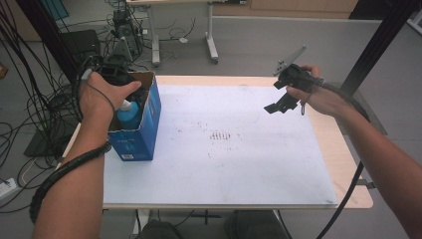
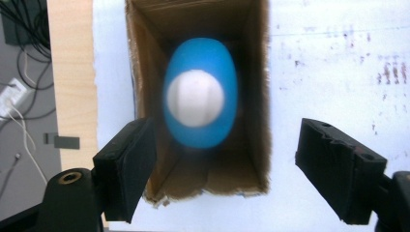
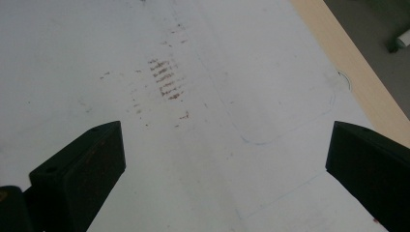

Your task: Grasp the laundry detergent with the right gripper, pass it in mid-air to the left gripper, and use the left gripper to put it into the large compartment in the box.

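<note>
A blue cardboard box (image 1: 145,130) stands open-topped on the left of the white mat (image 1: 224,159). Inside it stands a blue bottle (image 1: 130,112) with a white cap (image 2: 195,98), blurred in the left gripper view. My left gripper (image 2: 225,140) hangs just above the box's mouth and points straight down into it, its jaws apart on either side of the bottle (image 2: 200,92) and not touching it. In the high view the hand covers most of that gripper (image 1: 118,75). My right gripper (image 1: 281,105) is held in the air over the mat's far right, open and empty (image 3: 225,135).
The mat has faint reddish smudges (image 1: 221,135) near its middle. Bare wood of the table (image 1: 348,164) shows along the right edge. Cables and equipment (image 1: 45,114) crowd the floor at the left. A black frame post (image 1: 378,45) rises at the far right.
</note>
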The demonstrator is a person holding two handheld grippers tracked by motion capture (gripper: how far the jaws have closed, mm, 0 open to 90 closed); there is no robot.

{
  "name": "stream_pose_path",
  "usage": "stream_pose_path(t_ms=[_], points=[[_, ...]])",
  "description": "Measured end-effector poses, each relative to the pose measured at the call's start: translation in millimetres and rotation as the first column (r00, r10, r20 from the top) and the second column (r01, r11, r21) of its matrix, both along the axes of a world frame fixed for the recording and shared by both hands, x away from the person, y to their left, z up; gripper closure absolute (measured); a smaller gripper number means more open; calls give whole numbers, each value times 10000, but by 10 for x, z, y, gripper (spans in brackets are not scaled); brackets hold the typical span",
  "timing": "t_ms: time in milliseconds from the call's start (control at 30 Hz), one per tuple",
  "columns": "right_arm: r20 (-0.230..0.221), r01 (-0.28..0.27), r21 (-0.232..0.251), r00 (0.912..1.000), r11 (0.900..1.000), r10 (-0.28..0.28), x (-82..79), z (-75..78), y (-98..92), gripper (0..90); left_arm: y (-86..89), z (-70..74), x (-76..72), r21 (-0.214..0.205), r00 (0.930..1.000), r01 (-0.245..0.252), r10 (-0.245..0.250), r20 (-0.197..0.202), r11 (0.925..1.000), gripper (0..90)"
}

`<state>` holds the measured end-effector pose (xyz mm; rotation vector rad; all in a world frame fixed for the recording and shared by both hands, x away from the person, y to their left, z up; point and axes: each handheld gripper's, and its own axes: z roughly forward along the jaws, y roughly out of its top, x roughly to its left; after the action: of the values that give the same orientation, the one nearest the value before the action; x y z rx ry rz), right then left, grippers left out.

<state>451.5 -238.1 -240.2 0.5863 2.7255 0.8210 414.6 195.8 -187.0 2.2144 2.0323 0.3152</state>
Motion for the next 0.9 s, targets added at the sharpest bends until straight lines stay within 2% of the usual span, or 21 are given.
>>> stream_pose_path(t_ms=[200, 333, 567, 767, 900], points=[[-89, 338, -282, 9994, 9990, -340, 72, -35, -44, 4, -236, 28, -36, -181, 9972, 733, -730, 155, 9971, 187], [-143, 531, -360, 9985, 9979, -536, 136, -48, -73, 4, -457, 16, -43, -75, 9908, 1352, -1351, 107, 9908, 164], [-182, 975, -596, 9949, 9935, -987, 267, -58, -133, 4, -788, -20, -29, -274, 9764, 2159, -2157, 120, 9760, 141], [-412, 1481, -377, 9879, 9883, -1496, 403, -73, -162, 4, -1035, -93, -22, -513, 9626, 2710, -2709, 95, 9612, 141], [-489, 1724, -450, 9834, 9840, -1745, 480, -83, -156, 5, -1158, -141, -36, -628, 9533, 3019, -3018, 110, 9513, 140]])
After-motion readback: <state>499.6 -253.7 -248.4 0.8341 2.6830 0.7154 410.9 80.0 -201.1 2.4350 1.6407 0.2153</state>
